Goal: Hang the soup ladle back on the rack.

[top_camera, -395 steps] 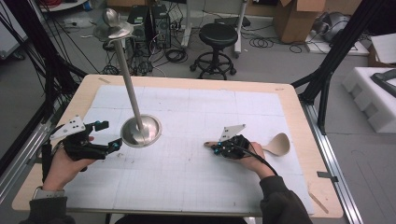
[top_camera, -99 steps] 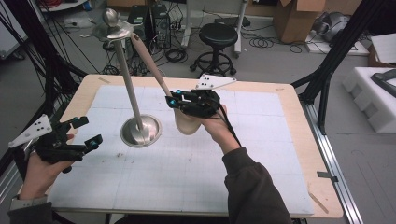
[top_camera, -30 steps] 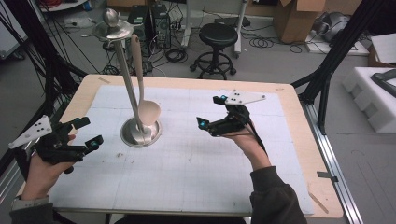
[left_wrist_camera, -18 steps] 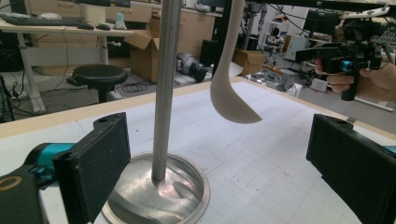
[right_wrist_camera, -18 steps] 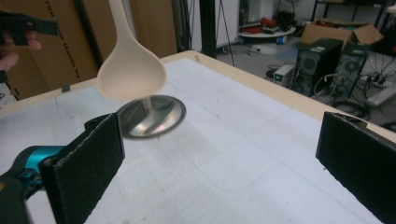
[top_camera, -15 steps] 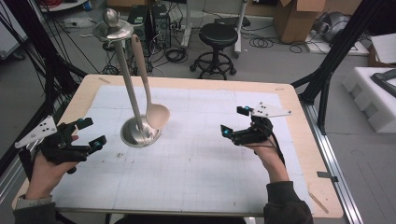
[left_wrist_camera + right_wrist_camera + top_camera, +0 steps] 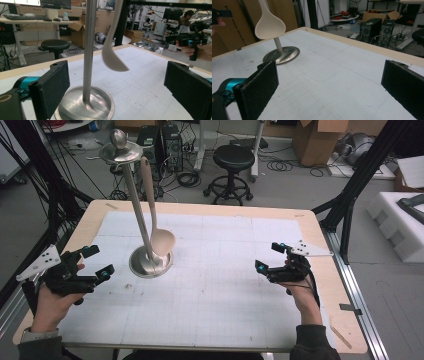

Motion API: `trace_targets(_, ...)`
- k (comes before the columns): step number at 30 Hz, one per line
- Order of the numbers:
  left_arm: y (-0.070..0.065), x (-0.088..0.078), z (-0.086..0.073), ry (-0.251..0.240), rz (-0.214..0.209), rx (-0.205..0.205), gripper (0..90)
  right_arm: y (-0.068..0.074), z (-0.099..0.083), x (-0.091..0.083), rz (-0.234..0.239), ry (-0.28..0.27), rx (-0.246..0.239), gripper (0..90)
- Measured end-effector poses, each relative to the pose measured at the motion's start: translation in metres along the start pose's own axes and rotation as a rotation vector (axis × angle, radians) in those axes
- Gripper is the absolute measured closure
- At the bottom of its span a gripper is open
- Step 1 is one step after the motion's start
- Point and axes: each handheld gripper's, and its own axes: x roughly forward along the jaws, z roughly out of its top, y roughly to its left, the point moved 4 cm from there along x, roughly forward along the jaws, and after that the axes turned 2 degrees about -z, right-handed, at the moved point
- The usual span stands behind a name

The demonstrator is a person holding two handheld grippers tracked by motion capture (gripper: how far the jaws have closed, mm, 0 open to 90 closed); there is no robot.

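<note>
A steel stand with a round base (image 7: 145, 266) and a tall pole (image 7: 134, 195) stands left of the table's middle. From the disc at its top hangs a beige spoon (image 7: 161, 241), its bowl low beside the pole. My left gripper (image 7: 99, 261) is open, left of the base, with nothing in it. The left gripper view has the pole (image 7: 89, 50), the base (image 7: 100, 107) and the spoon's bowl (image 7: 112, 58) between its open jaws. My right gripper (image 7: 269, 256) is open and empty at the table's right. Its view has the spoon (image 7: 270, 26) and base (image 7: 284, 53) far off.
A white gridded mat (image 7: 220, 290) covers the wooden table (image 7: 200, 209). Behind the table stand a black stool (image 7: 235, 160), computer cases and cables. White foam blocks (image 7: 400, 220) lie on the floor at the right.
My right gripper has let go of the spoon on the stand and drawn back to the table's right. The spoon now hangs free by the pole. My left gripper has barely moved.
</note>
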Motion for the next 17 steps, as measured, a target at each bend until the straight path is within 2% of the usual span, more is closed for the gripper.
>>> trace_targets(9,0.001,0.002,-0.002,0.018,0.002,-0.002,6.8,-0.012,-0.014,-0.027,-0.026,0.033,-0.011,0.2)
trace_targets(13,0.002,0.002,-0.002,0.013,0.009,-0.005,6.8,-0.017,-0.018,-0.039,-0.044,0.018,0.008,0.2)
trace_targets(17,0.002,0.002,-0.002,0.013,0.014,-0.005,6.8,-0.02,-0.02,-0.043,-0.05,0.008,0.021,0.2)
